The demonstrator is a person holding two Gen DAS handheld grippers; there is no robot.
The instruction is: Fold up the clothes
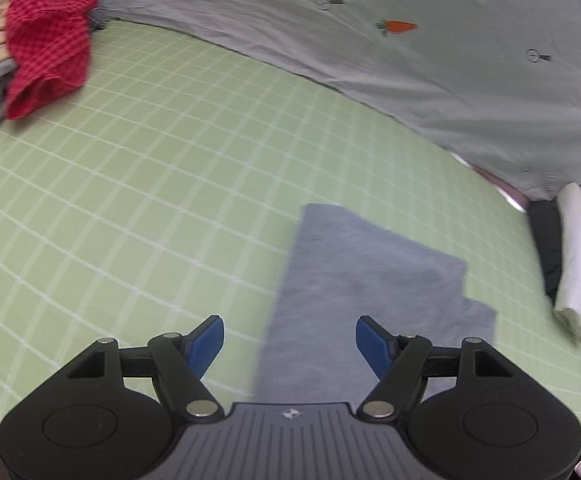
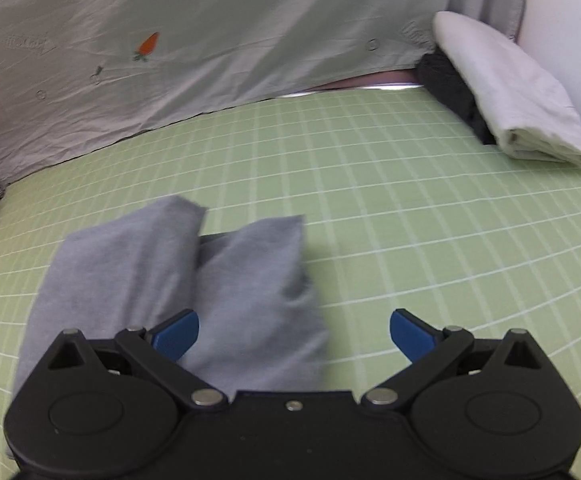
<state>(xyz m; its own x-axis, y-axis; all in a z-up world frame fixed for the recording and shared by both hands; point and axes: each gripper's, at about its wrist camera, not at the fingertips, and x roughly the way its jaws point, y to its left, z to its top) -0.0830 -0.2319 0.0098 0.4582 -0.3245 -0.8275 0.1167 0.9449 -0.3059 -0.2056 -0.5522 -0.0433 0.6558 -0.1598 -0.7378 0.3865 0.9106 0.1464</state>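
Garment [image 2: 226, 280], grey, partly folded on green grid counter [image 1: 130, 160]. Left hand-held gripper [image 1: 289, 338] wide, empty; right hand-held gripper [image 2: 294, 334] wide, empty. Likely mid-fold; next: pinch near edge, fold over.

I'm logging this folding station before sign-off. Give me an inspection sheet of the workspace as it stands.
Surface: green grid sheet, flat.
Job's things: grey garment lying partly folded on the sheet, held by neither gripper.
Clutter: red checked garment atop a loose pile at the far left; folded white cloth over a dark garment at the far right.
Grippers: left gripper open above the grey garment's edge; right gripper open, empty.
Cables: nothing seen.
Surroundings: grey carrot-print fabric along the far side.
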